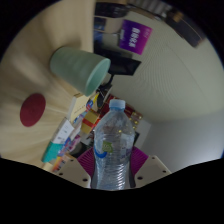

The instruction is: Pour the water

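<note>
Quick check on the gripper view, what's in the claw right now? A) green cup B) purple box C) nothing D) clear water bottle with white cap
D: the clear water bottle, white cap on, stands upright between the pink pads of the claw, which appear to press it on both sides; the green cup lies tilted on the table well beyond.

The water bottle (pixel 113 145) hid most of both pads, and its base was cut off at the lower frame.
</note>
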Demonstrator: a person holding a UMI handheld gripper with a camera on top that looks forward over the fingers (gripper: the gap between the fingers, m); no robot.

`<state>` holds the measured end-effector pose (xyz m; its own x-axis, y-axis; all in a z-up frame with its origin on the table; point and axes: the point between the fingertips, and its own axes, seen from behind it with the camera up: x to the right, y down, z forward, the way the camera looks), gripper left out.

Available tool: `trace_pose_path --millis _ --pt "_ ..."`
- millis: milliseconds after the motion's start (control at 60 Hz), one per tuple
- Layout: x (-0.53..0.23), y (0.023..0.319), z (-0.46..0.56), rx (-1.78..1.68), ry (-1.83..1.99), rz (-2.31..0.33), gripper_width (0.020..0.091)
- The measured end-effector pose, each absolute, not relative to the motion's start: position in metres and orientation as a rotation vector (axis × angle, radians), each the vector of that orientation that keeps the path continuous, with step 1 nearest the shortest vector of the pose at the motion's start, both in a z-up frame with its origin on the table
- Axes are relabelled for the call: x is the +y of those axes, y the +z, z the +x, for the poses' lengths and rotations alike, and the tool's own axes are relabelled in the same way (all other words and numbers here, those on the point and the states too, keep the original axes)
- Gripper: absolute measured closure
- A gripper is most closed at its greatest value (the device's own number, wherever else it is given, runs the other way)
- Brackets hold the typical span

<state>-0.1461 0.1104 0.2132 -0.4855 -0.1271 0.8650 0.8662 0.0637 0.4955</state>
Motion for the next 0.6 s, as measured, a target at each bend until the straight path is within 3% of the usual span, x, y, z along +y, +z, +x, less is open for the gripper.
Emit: trace_pose_path --millis 300,600 --pt "0.114 0.203 -0.177 -1.797 -1.732 -0.425 0.0661" --pt "0.114 0.215 -0.175 -1.710 -1.648 -0.509 0.0662"
